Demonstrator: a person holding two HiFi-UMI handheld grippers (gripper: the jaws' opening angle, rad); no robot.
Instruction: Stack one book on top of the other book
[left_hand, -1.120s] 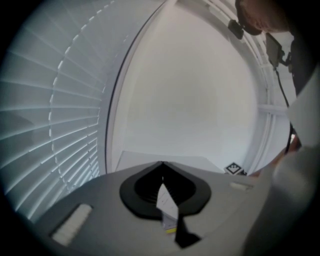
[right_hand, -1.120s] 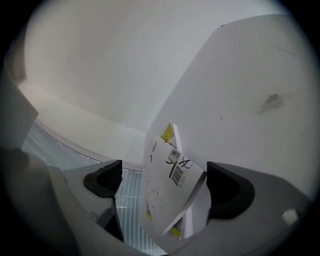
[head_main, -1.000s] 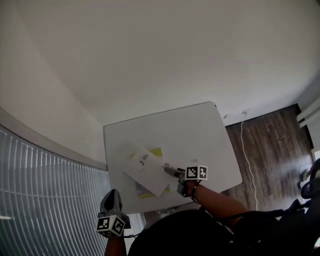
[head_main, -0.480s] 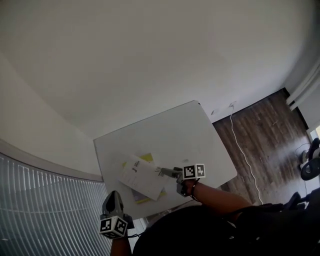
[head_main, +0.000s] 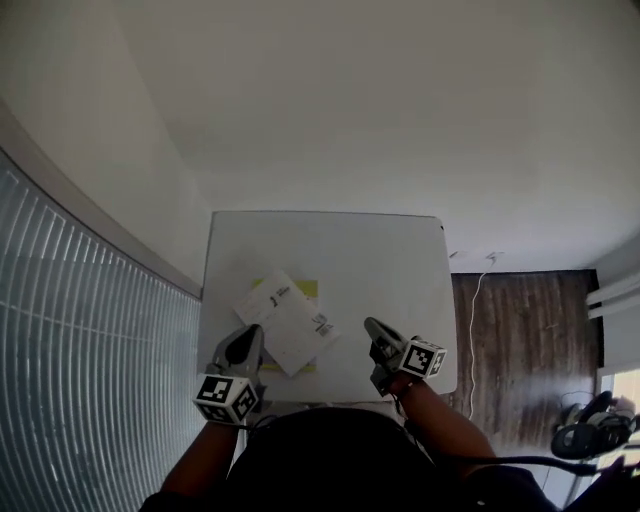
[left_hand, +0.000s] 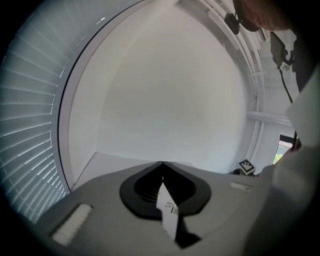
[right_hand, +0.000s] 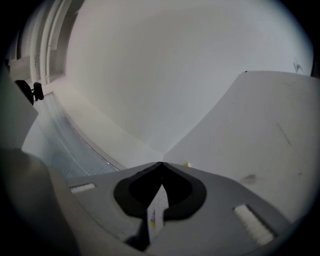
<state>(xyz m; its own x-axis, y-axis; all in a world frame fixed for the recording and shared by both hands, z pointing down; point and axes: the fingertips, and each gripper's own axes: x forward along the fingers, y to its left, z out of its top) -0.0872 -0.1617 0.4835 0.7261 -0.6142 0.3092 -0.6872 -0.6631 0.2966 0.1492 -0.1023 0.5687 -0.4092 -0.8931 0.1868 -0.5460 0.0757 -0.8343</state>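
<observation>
Head view, lower left of the white table (head_main: 400, 240): white book (head_main: 290, 325) lying askew on top of the yellow book (head_main: 306, 289). Covers most of it, leaving a yellow strip along the upper edge and, apparently, a sliver at the lower edge, too small to be sure.

Left tongs (head_main: 248, 340), bottom left of the frame: pressed fully together, gripping nothing. Tip just beside the white book's lower left corner; hard to tell whether touching.

Right tongs (head_main: 375, 330), bottom centre: just snapped closed, tips meeting, nothing between them. Sits to the right of the stack, clear of both books, over bare table.

Right edge of the frame: wooden floor (head_main: 520, 330) with a white cable (head_main: 472, 310) beside the table.
</observation>
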